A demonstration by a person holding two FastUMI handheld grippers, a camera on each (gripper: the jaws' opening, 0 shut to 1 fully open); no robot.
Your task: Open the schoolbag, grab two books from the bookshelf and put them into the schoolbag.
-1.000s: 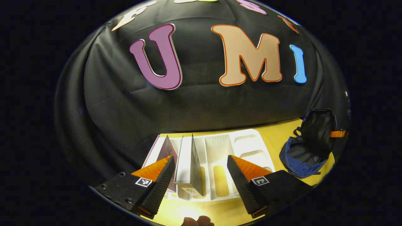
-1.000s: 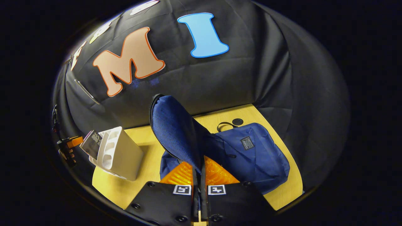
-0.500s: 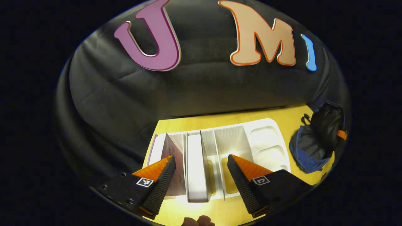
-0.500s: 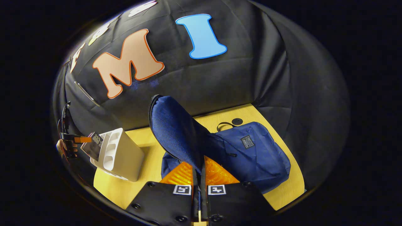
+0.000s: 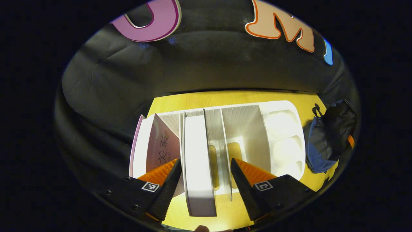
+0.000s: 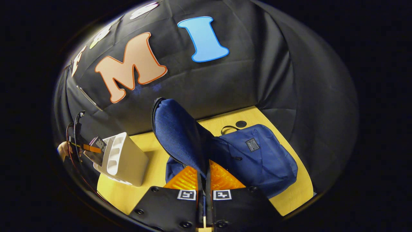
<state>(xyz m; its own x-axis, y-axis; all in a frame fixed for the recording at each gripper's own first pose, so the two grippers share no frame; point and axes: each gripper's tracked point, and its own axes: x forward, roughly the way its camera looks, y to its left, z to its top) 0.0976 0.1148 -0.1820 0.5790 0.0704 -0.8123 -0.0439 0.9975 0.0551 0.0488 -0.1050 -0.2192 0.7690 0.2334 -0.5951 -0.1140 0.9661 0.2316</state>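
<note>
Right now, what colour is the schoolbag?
The schoolbag is dark blue, seen best in the right gripper view.

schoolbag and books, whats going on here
The right gripper is shut on the schoolbag's flap, holding the blue schoolbag open on the yellow table. The left gripper is open over the white bookshelf, its fingers either side of the white book. No book is gripped yet.

Two fisheye cams, one per gripper
Left gripper view: close above bookshelf [image 5: 283, 129], facing down. Right gripper view: low, facing schoolbag [image 6: 257, 154]. Both share shelf, bag.
</note>
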